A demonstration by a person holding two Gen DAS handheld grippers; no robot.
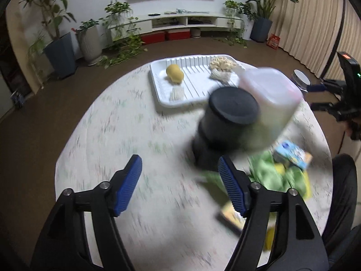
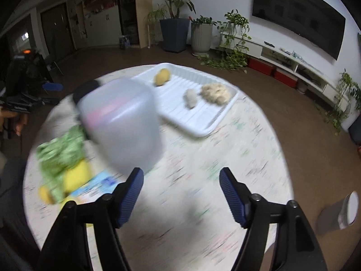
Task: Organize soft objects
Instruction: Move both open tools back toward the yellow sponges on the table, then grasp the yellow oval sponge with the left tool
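A white ridged tray (image 1: pixel 162 90) (image 2: pixel 203 126) lies at the far side of the round table. On it are a yellow soft toy (image 1: pixel 174 73) (image 2: pixel 161 76), a beige fluffy lump (image 1: pixel 221 64) (image 2: pixel 215 92) and a small whitish tuft (image 1: pixel 177 93) (image 2: pixel 191 98). A green cloth with yellow parts (image 1: pixel 275 176) (image 2: pixel 63 155) lies beside a translucent plastic tub (image 1: pixel 270 94) (image 2: pixel 121 122) and a black cylinder (image 1: pixel 225 122). My left gripper (image 1: pixel 179 180) is open and empty over the table, its right finger near the cloth. My right gripper (image 2: pixel 181 189) is open and empty, just right of the tub.
A blue and yellow packet (image 1: pixel 293 153) (image 2: pixel 99 184) and a flat yellow box (image 1: pixel 232 216) lie by the cloth. A dark chair (image 1: pixel 343 180) stands at the table's right edge. A small white-lidded jar (image 2: pixel 349 210) stands on the floor. Plants and a TV bench line the far wall.
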